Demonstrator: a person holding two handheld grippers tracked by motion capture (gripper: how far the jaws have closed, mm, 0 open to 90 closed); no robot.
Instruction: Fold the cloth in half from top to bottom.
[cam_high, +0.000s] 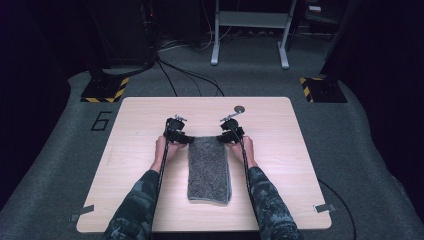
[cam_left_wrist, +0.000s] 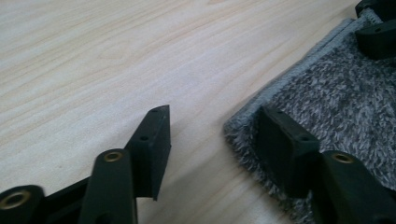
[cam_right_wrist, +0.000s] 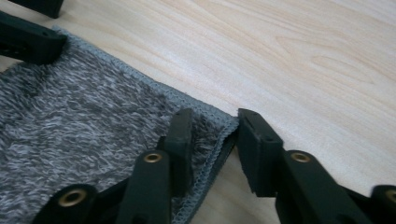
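A folded grey towel (cam_high: 209, 170) lies lengthwise on the middle of the wooden table (cam_high: 280, 150). My left gripper (cam_high: 182, 139) is at its far left corner and my right gripper (cam_high: 231, 135) at its far right corner. The left gripper (cam_left_wrist: 214, 114) is open, one jaw on bare wood and the other resting on the towel (cam_left_wrist: 336, 93). Across the towel show the right gripper's fingers (cam_left_wrist: 376, 39). The right gripper (cam_right_wrist: 215, 119) is open too, straddling the towel (cam_right_wrist: 84, 121) corner, with one jaw on the pile and the other beside the hem. The left gripper's fingers (cam_right_wrist: 28, 37) show at the top left.
A small round grey disc (cam_high: 239, 107) lies on the table behind the right gripper. Tape tabs (cam_high: 82, 212) (cam_high: 325, 207) mark the front corners. On the floor are striped bases (cam_high: 105, 90) (cam_high: 320, 87), cables and a white frame (cam_high: 250, 30).
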